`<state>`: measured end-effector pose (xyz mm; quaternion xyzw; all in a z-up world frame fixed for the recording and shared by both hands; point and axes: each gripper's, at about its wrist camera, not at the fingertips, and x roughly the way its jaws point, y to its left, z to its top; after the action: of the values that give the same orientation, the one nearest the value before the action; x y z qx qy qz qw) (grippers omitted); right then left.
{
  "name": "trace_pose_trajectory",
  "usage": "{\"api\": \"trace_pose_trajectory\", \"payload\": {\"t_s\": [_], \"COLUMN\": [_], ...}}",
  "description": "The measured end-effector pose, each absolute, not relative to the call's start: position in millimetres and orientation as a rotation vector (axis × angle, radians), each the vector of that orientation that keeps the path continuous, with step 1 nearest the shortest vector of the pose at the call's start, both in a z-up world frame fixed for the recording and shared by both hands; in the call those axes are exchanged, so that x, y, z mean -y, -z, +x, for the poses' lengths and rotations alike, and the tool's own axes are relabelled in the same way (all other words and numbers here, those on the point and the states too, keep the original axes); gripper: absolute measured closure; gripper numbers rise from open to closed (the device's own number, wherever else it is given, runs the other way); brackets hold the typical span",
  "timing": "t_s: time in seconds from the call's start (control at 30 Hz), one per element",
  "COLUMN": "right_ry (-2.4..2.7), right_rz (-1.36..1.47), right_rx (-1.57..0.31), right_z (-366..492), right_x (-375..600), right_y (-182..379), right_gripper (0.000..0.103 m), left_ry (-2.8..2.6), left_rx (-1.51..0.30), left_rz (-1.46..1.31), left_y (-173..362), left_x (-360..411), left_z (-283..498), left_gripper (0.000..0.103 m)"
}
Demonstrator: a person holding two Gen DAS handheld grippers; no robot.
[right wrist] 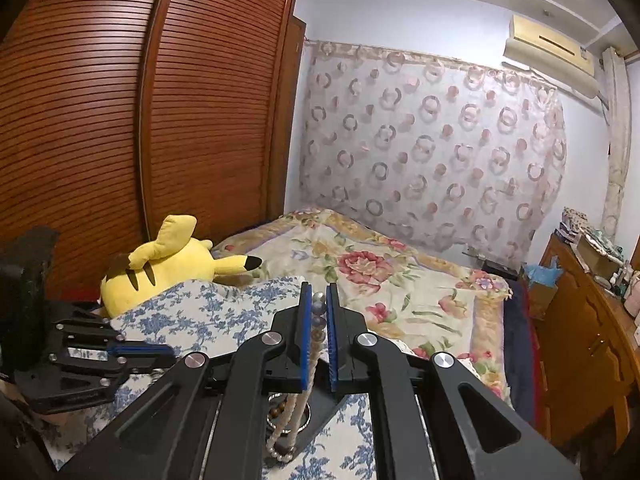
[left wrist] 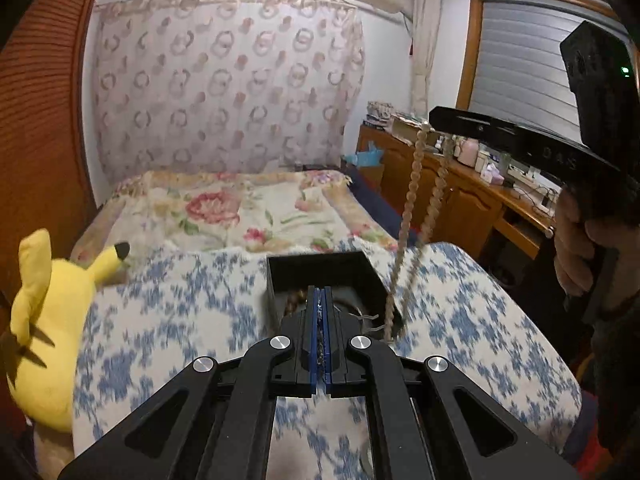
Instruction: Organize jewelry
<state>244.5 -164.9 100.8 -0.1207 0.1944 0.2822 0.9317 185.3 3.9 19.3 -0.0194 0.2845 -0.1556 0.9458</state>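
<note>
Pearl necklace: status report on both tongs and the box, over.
Right tongs shut on pearl necklace, strand hanging into black box. Left tongs shut over box on a thin glittery piece, unidentifiable. Nothing obstructing.

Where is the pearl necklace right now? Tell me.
The pearl necklace is clamped in the right tongs; in the left wrist view it hangs as a loop right of centre, down into the black box on the blue floral cloth.
</note>
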Motion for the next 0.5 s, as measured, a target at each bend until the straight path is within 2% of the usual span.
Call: {"api": "trace_pose_trajectory", "payload": {"t_s": [0.27, 0.5], "right_ry": [-0.618, -0.593], "right_rz": [-0.232, -0.245], "right_rx": [-0.359, -0.461], "right_z": [258.8, 290.2], "right_x": [159.8, 155.3], "right_y": [-117.1, -72.1], "right_gripper": [0.095, 0.095], "left_ry": [0.315, 0.301], "left_rx": [-0.615, -0.686], "left_rz": [-0.054, -0.042], "left_y": [-4.8, 28.8], "left_x": [1.5, 6.0], "left_z": [232.5, 258.8], "left_gripper": [0.102, 0.102]}}
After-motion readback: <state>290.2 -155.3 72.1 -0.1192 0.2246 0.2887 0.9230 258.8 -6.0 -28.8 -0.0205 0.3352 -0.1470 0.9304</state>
